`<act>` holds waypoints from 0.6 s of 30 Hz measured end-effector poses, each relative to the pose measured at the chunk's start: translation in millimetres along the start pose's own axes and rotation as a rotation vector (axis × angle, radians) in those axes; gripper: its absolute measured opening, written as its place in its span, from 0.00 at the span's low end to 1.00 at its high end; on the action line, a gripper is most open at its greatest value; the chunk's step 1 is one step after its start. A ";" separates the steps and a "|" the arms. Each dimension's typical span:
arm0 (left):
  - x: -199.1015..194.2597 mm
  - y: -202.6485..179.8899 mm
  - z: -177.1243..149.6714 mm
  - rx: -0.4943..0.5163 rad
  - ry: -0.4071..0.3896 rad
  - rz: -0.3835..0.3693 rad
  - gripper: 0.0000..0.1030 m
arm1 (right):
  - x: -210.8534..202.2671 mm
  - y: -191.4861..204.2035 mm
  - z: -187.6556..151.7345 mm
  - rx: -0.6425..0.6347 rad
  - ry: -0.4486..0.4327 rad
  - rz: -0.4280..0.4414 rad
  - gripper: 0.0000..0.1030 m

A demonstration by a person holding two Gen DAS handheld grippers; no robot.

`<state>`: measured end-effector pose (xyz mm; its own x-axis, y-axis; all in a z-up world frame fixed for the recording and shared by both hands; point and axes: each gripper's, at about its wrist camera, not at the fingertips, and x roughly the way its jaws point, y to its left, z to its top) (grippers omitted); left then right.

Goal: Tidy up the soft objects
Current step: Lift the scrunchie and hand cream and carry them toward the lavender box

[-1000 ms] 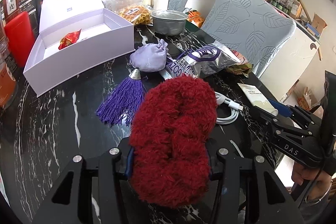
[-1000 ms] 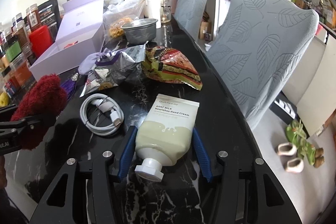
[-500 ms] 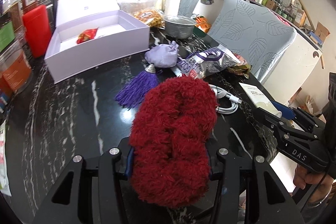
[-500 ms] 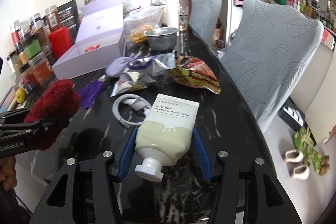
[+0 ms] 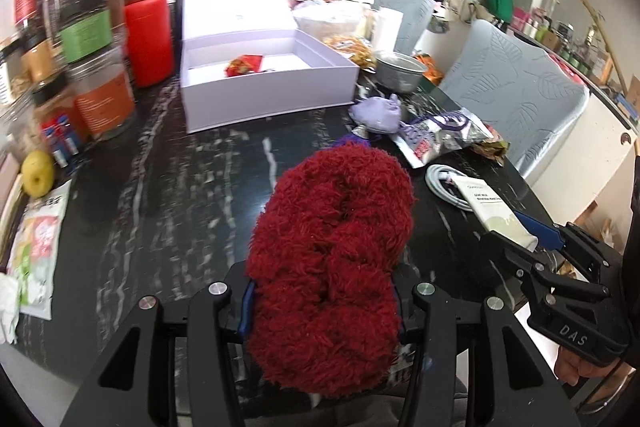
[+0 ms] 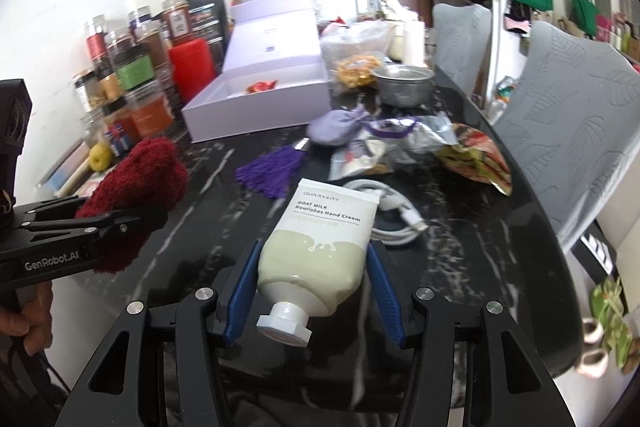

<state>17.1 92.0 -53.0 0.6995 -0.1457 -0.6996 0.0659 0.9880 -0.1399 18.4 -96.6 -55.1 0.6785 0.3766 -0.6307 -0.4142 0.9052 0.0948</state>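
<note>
My left gripper (image 5: 322,311) is clamped on the red fluffy piece (image 5: 332,259); the piece fills the space between both fingers and stands above the black marble table (image 5: 168,187); from the right wrist view I see the same piece (image 6: 136,183) held in the air at the left, above the table edge. My right gripper (image 6: 312,283) is closed on the hand cream tube (image 6: 320,247); the blue pads (image 6: 242,283) press its two sides, and the white cap (image 6: 285,322) points toward the camera. The open white box (image 5: 268,83) sits farther back on the table with a small red packet (image 5: 245,64) inside; the lilac pouch (image 6: 334,127) and its purple tassel (image 6: 276,169) lie between the box and the tube; a white cable (image 6: 394,215) lies just behind the tube, beside the snack bags (image 6: 404,143).
</note>
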 end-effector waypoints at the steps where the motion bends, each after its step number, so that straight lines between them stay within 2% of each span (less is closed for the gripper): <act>1: -1.9 3.3 -0.9 -0.005 -0.003 0.006 0.47 | 1.3 5.4 1.1 -0.009 0.000 0.013 0.52; 10: -12.5 36.9 -8.9 -0.074 0.000 0.054 0.47 | 16.6 54.3 12.3 -0.107 0.022 0.129 0.52; 18: -19.2 68.6 -5.4 -0.152 -0.008 0.107 0.47 | 32.5 78.9 25.5 -0.155 0.047 0.219 0.52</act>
<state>4.3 162.3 -52.9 0.7024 -0.0392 -0.7107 -0.1173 0.9784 -0.1700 23.2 -8.0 -48.5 0.5349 0.5473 -0.6437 -0.6384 0.7608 0.1164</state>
